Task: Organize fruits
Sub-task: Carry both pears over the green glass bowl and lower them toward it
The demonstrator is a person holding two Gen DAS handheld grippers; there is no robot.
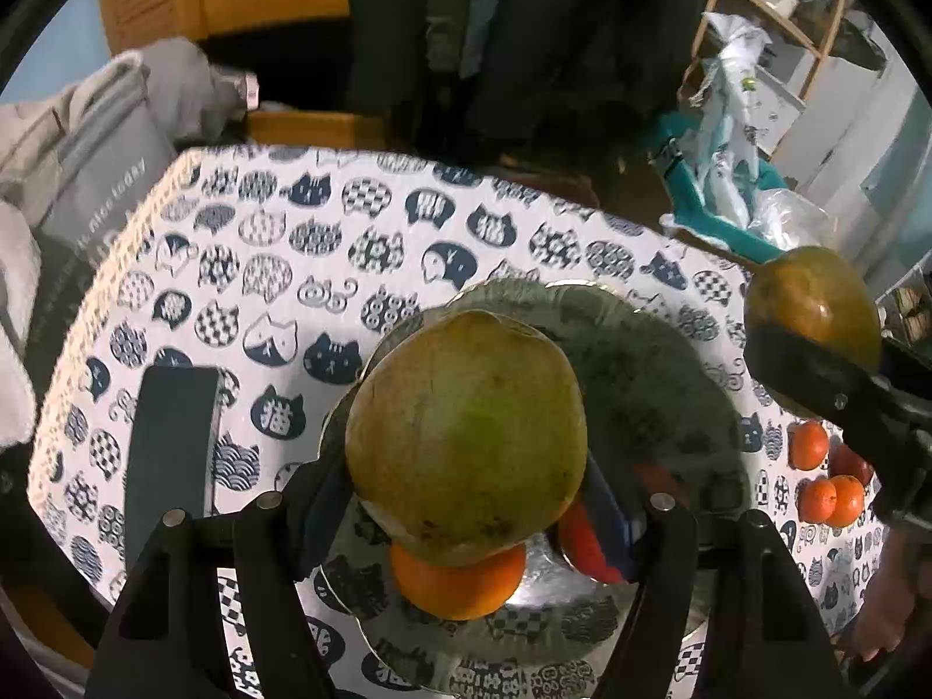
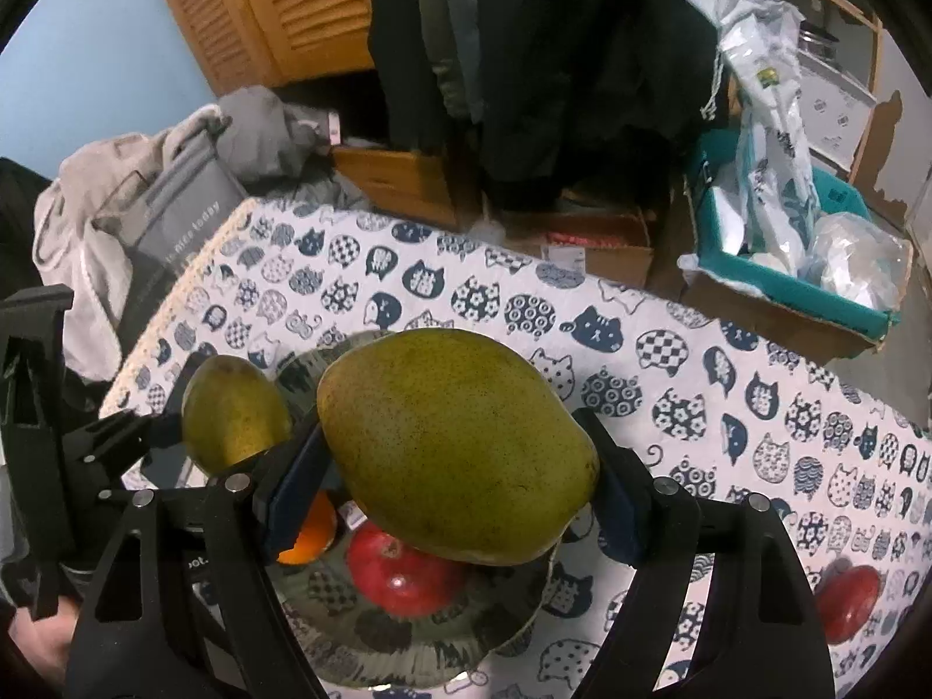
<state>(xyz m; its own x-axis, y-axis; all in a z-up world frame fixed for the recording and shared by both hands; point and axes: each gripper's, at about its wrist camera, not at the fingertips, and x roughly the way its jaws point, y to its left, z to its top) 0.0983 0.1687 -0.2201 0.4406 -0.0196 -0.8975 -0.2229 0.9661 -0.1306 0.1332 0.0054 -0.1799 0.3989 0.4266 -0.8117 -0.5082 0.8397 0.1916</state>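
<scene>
My left gripper (image 1: pixel 466 495) is shut on a green mango (image 1: pixel 466 431), held over a shiny silver plate (image 1: pixel 670 396). Beneath the mango an orange (image 1: pixel 457 582) and a red fruit (image 1: pixel 588 542) lie on the plate. My right gripper (image 2: pixel 454 489) is shut on a larger green mango (image 2: pixel 454 448) above the same plate (image 2: pixel 408 641), where the red fruit (image 2: pixel 402 576) and the orange (image 2: pixel 309 530) rest. Each view shows the other gripper with its mango: the right gripper (image 1: pixel 809 338) at the right edge, the left gripper (image 2: pixel 227 437) at the left.
The table wears a cat-patterned cloth (image 1: pixel 349 244). A black phone (image 1: pixel 169 454) lies left of the plate. Small oranges (image 1: pixel 827 483) and a red fruit (image 2: pixel 847 600) sit on the cloth to the right. A grey bag (image 2: pixel 169 221) and a teal box (image 2: pixel 786 279) stand beyond the table.
</scene>
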